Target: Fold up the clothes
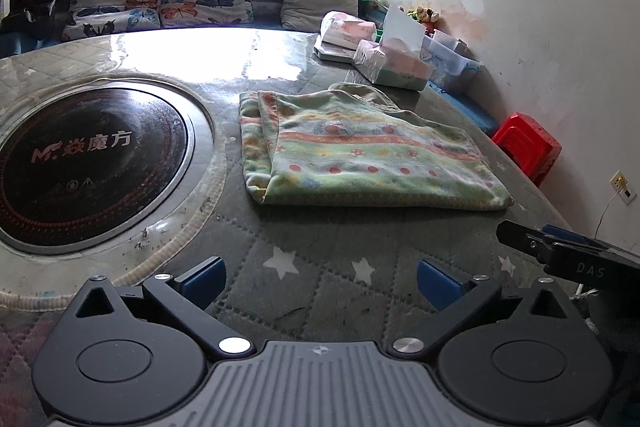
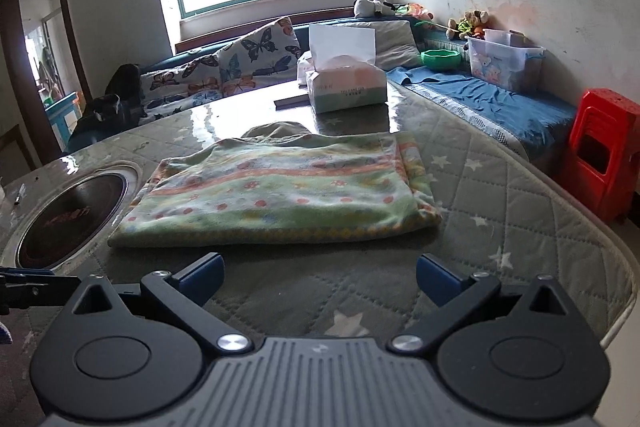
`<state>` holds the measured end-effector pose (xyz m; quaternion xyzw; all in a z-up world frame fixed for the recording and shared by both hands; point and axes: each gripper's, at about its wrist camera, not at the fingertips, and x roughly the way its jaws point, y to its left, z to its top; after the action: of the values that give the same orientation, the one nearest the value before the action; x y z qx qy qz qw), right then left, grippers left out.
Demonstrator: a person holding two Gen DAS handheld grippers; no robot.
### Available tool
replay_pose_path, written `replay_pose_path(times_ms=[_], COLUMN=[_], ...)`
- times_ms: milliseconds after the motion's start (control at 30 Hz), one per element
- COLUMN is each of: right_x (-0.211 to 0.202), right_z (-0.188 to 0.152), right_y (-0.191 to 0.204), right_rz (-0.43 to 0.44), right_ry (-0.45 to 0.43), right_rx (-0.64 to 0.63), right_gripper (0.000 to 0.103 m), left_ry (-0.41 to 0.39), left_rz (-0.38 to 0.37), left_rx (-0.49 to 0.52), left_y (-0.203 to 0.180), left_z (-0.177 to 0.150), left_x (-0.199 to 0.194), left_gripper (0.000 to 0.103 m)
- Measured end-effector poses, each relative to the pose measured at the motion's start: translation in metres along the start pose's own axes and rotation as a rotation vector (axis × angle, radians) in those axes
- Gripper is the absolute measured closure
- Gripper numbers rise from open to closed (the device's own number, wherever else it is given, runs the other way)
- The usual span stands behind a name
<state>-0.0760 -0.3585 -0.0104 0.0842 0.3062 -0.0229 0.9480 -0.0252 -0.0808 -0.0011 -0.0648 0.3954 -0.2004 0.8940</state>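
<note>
A folded green fleece garment point(image 1: 360, 151) with orange stripes and red dots lies flat on the quilted star-pattern table cover point(image 1: 320, 267). It also shows in the right wrist view point(image 2: 280, 187). My left gripper point(image 1: 320, 277) is open and empty, hovering over the cover in front of the garment. My right gripper point(image 2: 320, 277) is open and empty, also short of the garment's near edge. The right gripper's fingers point(image 1: 560, 247) show at the right edge of the left wrist view.
A round black induction cooktop point(image 1: 84, 163) is set in the table left of the garment. Tissue packs point(image 1: 392, 63) stand behind the garment. A red plastic stool point(image 2: 600, 147) stands by the wall at right. A bench with butterfly cushions point(image 2: 248, 63) lies beyond.
</note>
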Motion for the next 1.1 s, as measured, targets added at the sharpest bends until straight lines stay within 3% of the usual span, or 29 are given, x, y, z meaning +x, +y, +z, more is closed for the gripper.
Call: replay_pose_path(times_ms=[1100], right_x=[-0.019], right_z=[-0.015], right_y=[0.002], right_rz=[-0.014], right_ry=[-0.013], right_rx=[0.021], right_gripper=[0.0], left_ry=[-0.001], left_rz=[-0.014], left_rx=[0.019], left_y=[-0.012], left_z=[-0.016], left_x=[-0.011], left_gripper=[0.0])
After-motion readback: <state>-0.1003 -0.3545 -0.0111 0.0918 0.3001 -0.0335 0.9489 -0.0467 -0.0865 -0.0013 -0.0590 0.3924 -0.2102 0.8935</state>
